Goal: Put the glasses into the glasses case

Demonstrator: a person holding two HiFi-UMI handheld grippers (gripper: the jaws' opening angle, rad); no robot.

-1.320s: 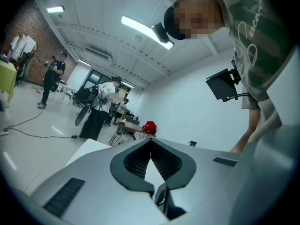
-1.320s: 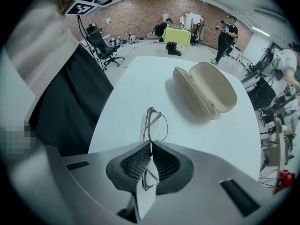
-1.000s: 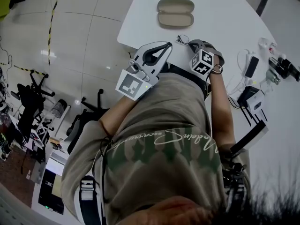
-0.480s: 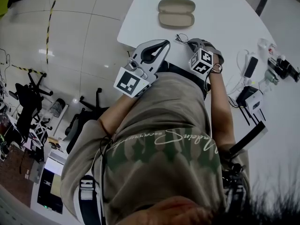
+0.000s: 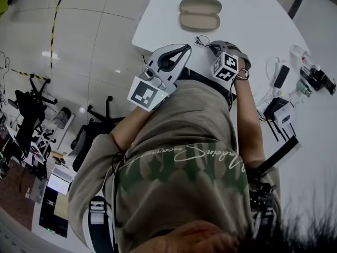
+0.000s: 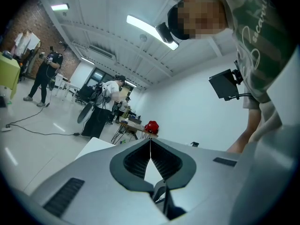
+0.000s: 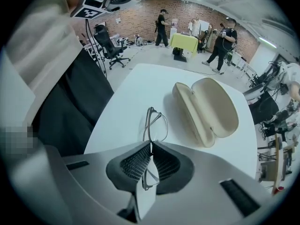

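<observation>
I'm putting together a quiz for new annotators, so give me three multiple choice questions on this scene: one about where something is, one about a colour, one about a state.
1. Where does the glasses case lie?
A. on the white table
B. on the floor
C. on a chair

2. What colour is the glasses case?
A. red
B. beige
C. black

3. What is the right gripper doing?
A. open and empty
B. shut on the case
C. shut on the glasses

Answers: 1 A, it rests open on the tabletop; 2 B, both shells look pale beige; 3 C, its jaws pinch the thin frame.
</observation>
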